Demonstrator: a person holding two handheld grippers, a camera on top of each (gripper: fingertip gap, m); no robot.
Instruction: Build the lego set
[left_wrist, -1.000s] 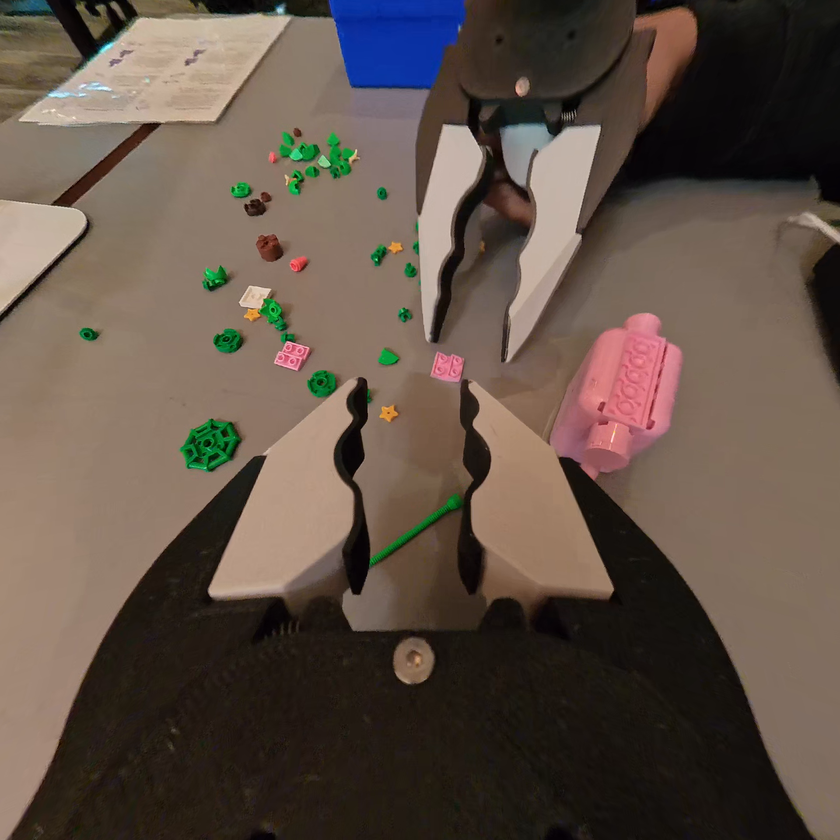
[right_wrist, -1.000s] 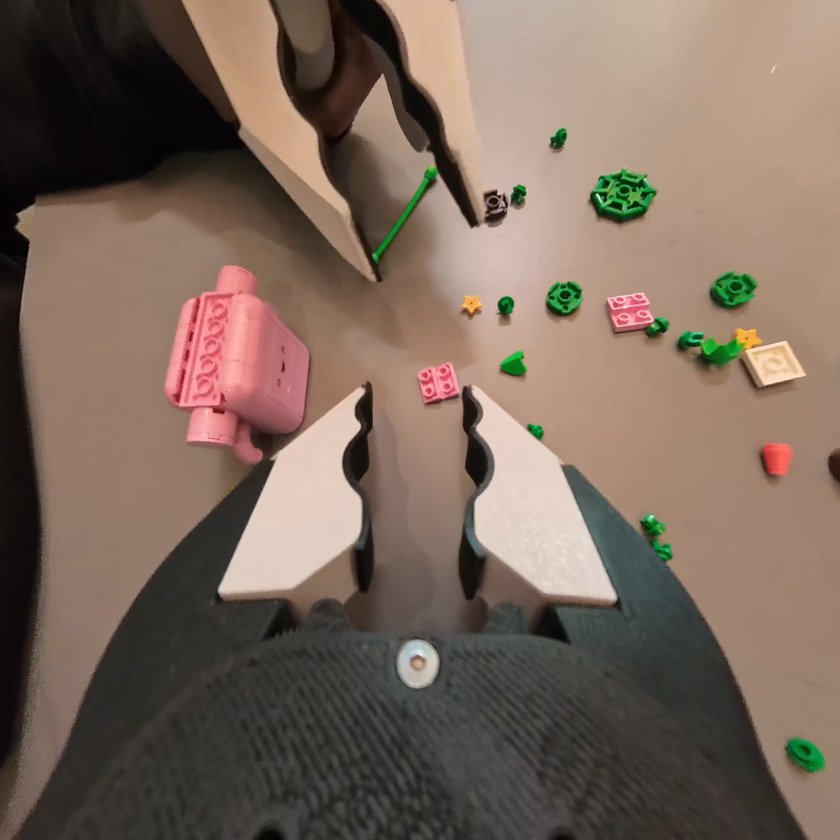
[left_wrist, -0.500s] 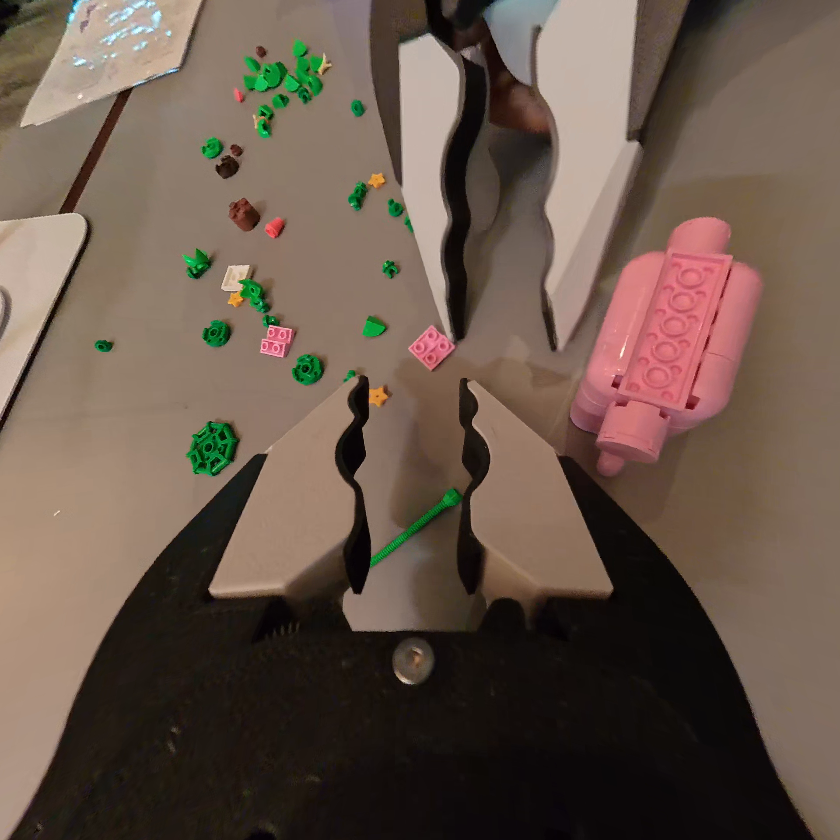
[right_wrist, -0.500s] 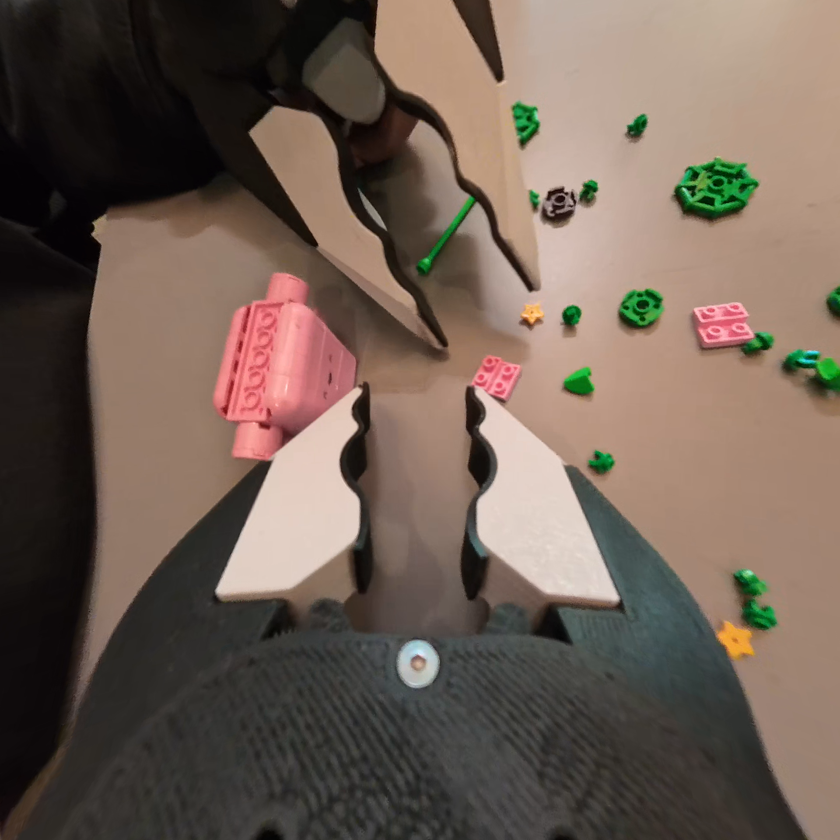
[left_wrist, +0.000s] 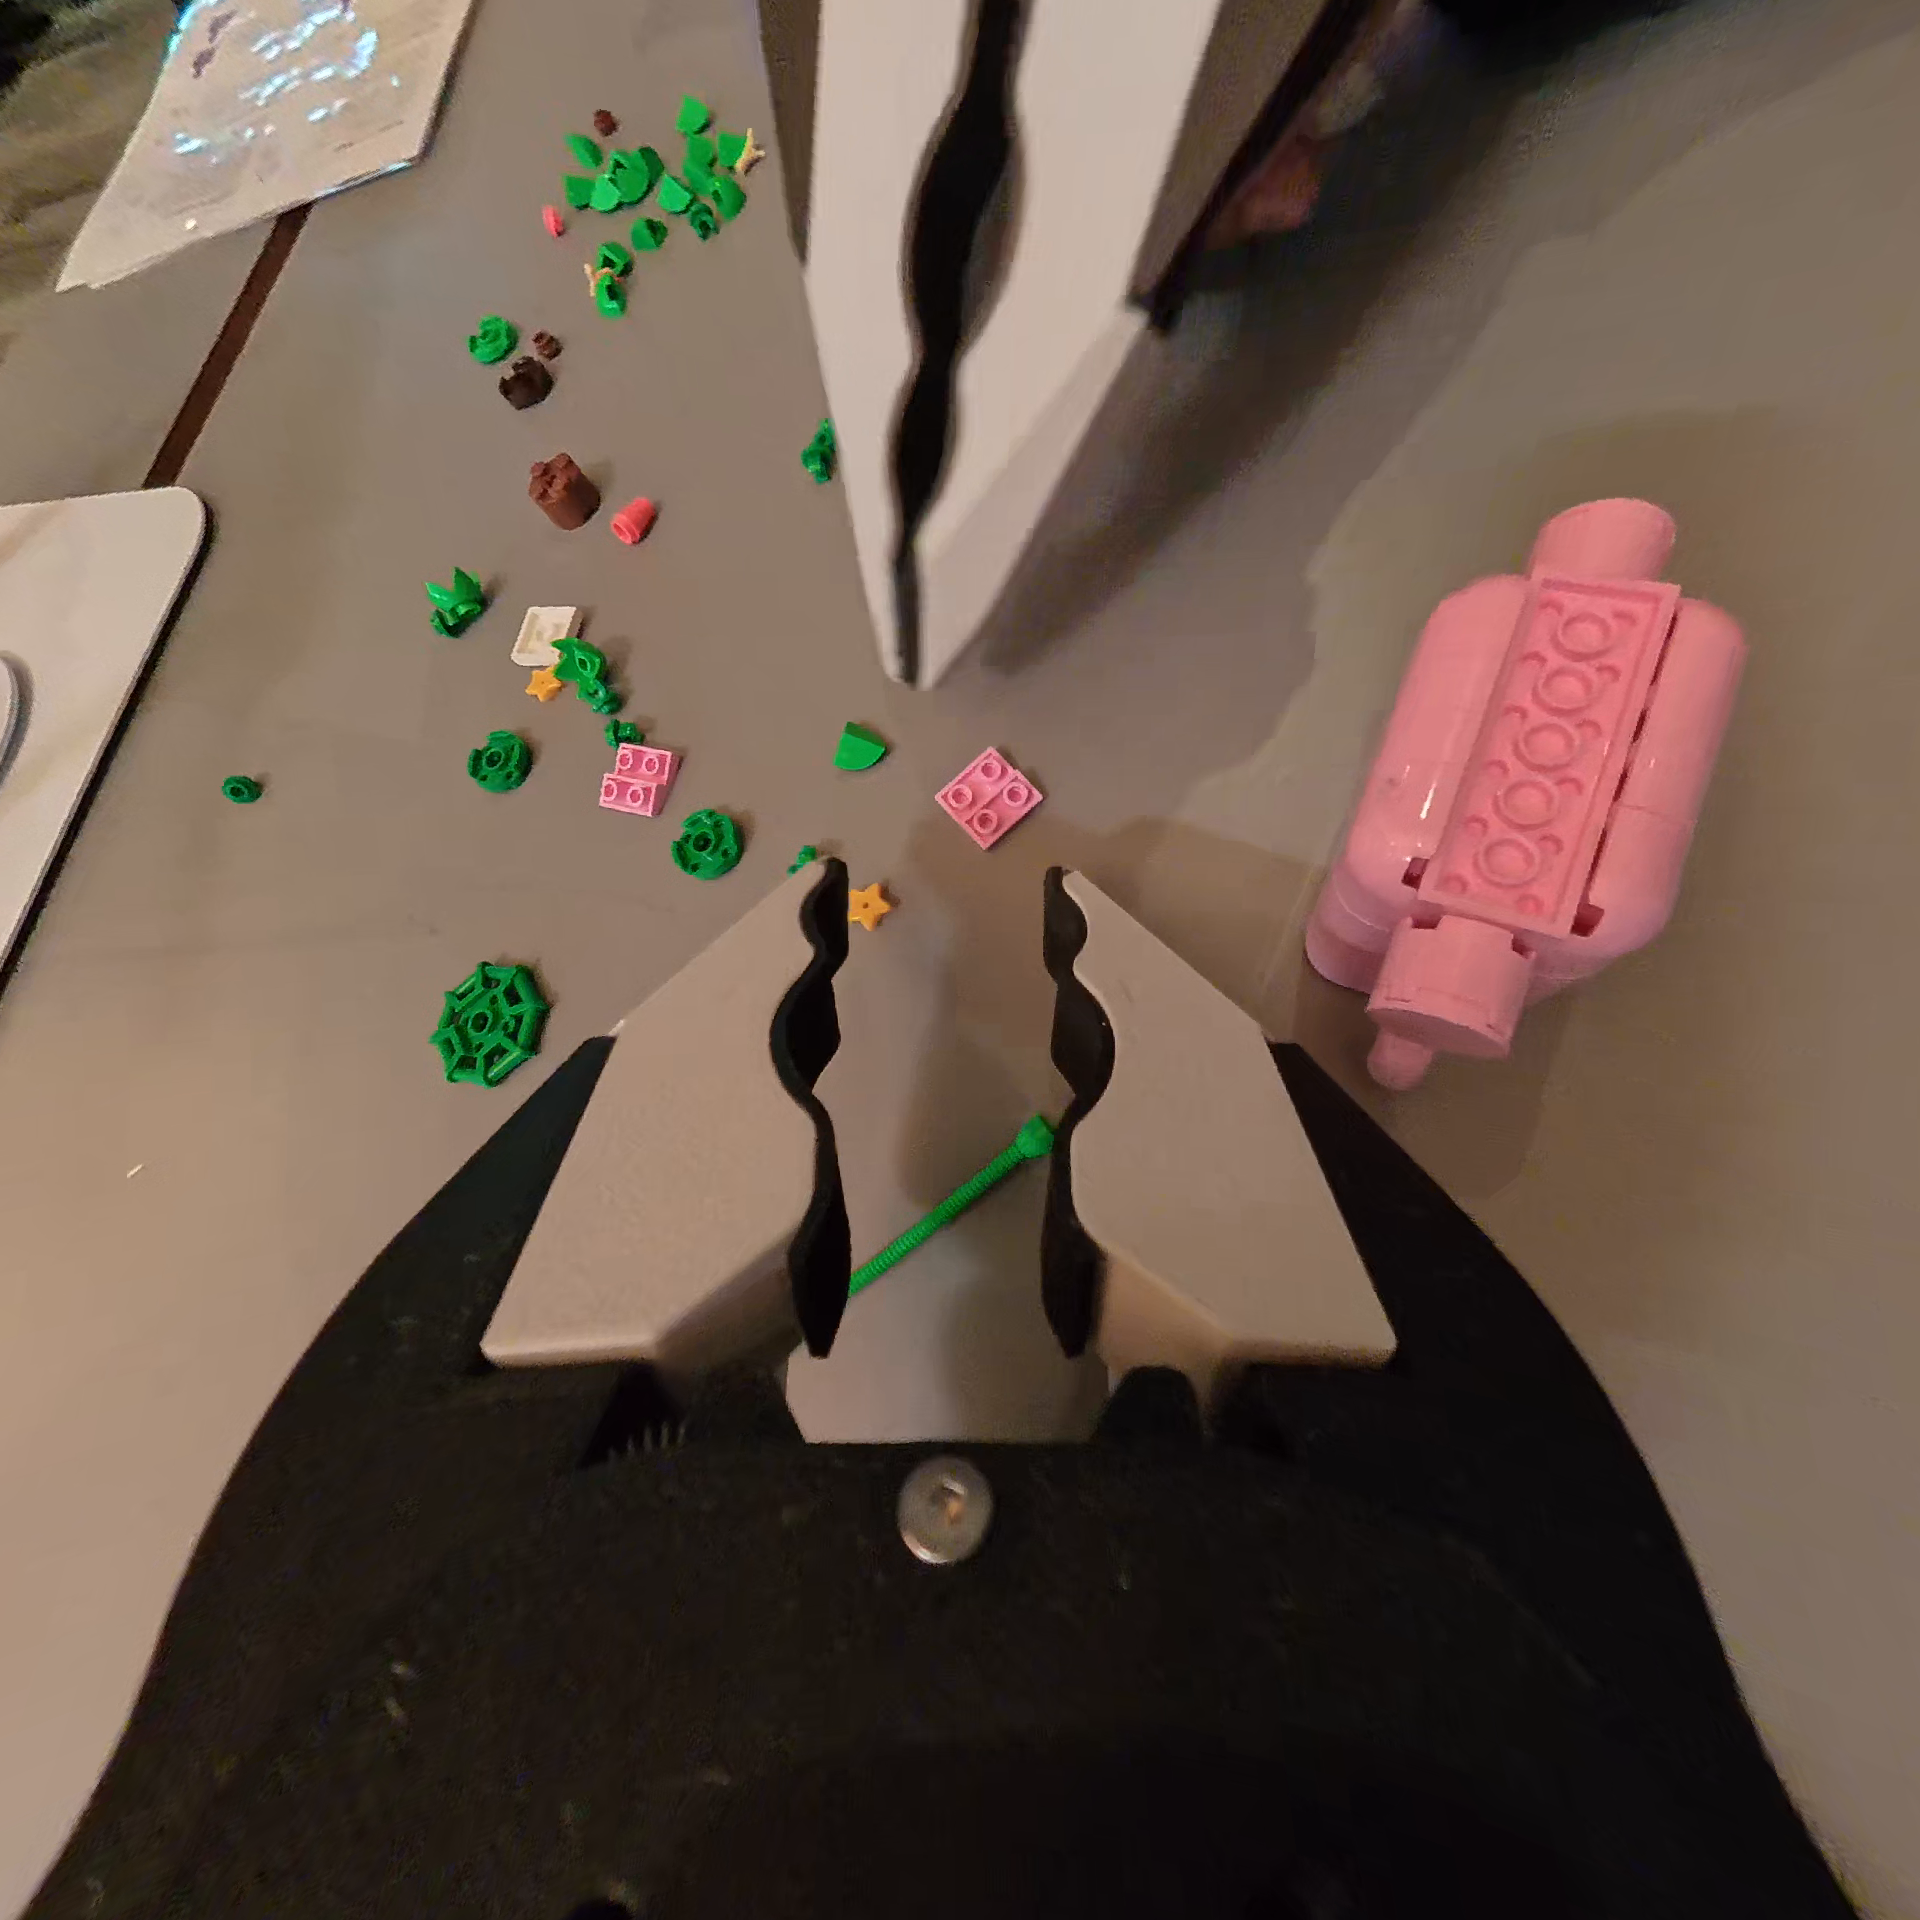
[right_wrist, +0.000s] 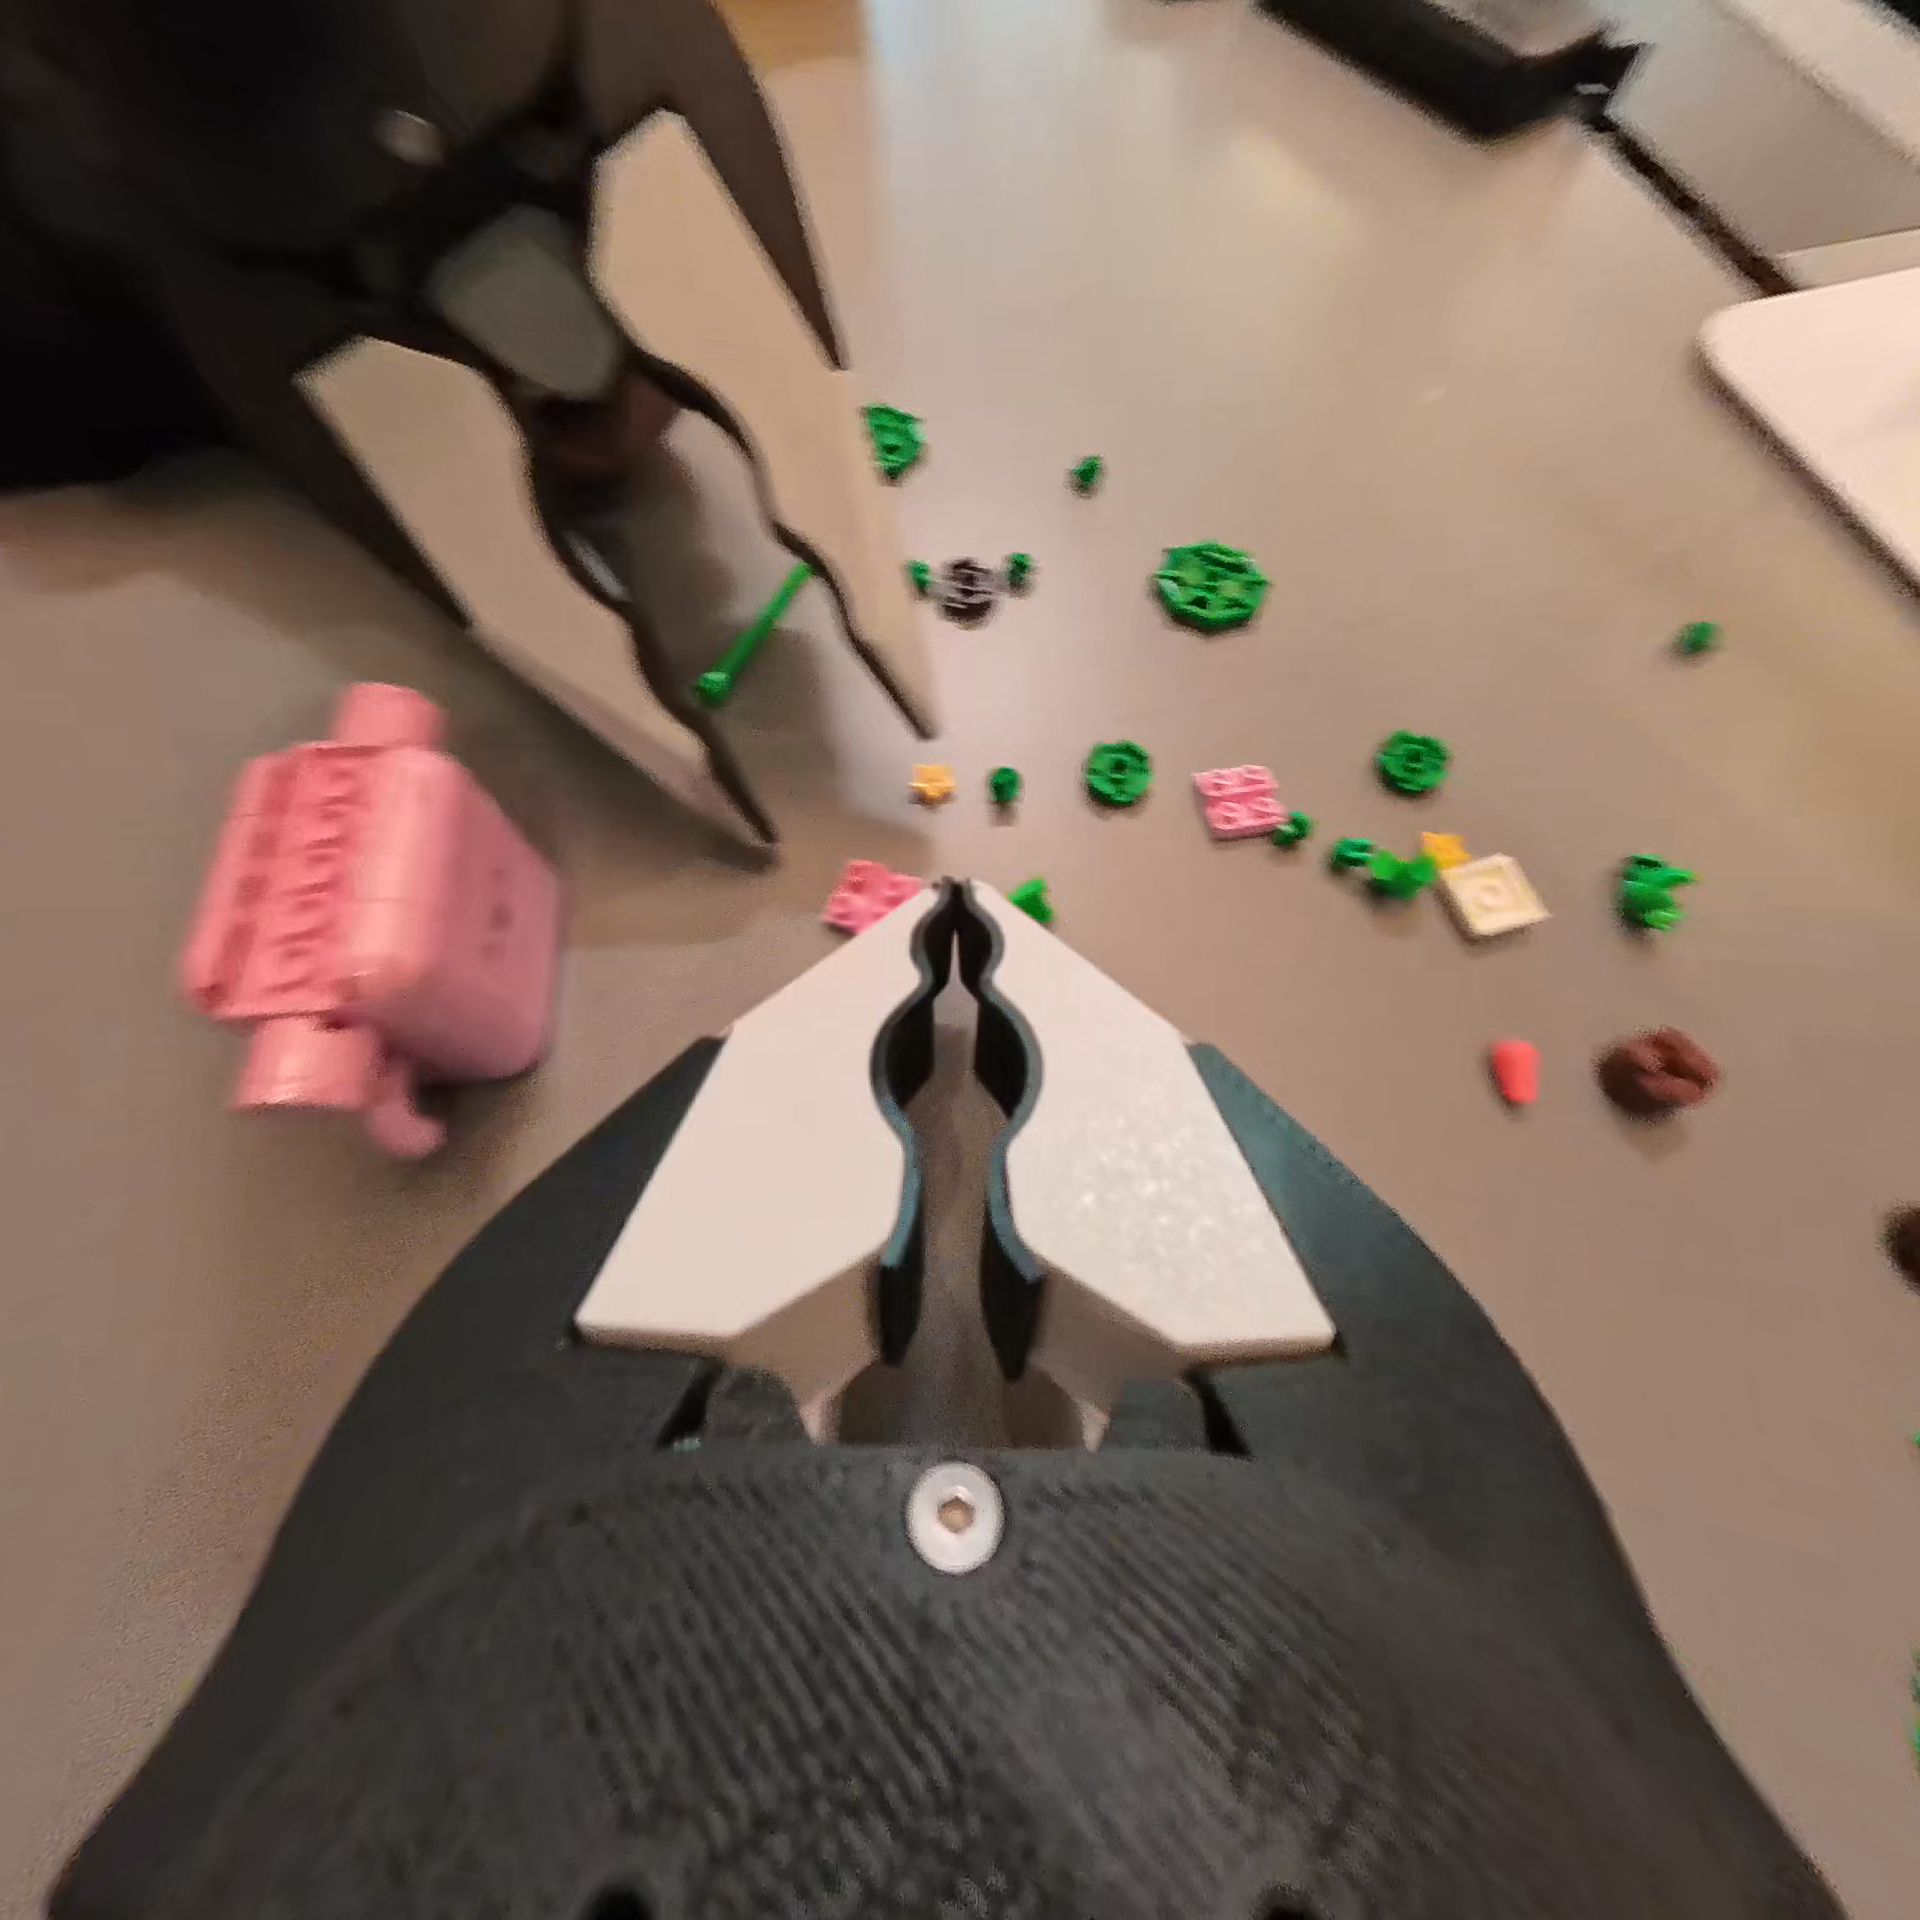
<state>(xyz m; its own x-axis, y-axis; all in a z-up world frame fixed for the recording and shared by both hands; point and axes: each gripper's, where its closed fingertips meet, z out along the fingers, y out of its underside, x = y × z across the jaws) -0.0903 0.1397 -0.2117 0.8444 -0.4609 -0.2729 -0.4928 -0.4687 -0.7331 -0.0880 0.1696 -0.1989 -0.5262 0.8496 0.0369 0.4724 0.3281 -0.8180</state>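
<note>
Left wrist view: left gripper (left_wrist: 943, 883) spread wide above the grey table (left_wrist: 1143, 582), nothing between its fingers; thin green stem (left_wrist: 951, 1205) lying slantwise on the table beneath the gap. Just ahead, pink 2x2 plate (left_wrist: 988, 796), green leaf piece (left_wrist: 858, 747) and yellow star (left_wrist: 870, 904). Off to the right, pink assembled body (left_wrist: 1527, 800), lying studs-up, apart from both grippers. Green web disc (left_wrist: 487, 1022) to the left, brown round bricks (left_wrist: 564, 490) and a cluster of green leaves (left_wrist: 655, 177) toward the far edge, with a plastic-sleeved sheet (left_wrist: 270, 114) at the far left corner. Right wrist view, blurred: right gripper (right_wrist: 951, 894) pressed together at the tips, nothing seen pinched, tips over the table just beside the pink 2x2 plate (right_wrist: 868, 896). Pink assembled body (right_wrist: 374, 914) to its left.
</note>
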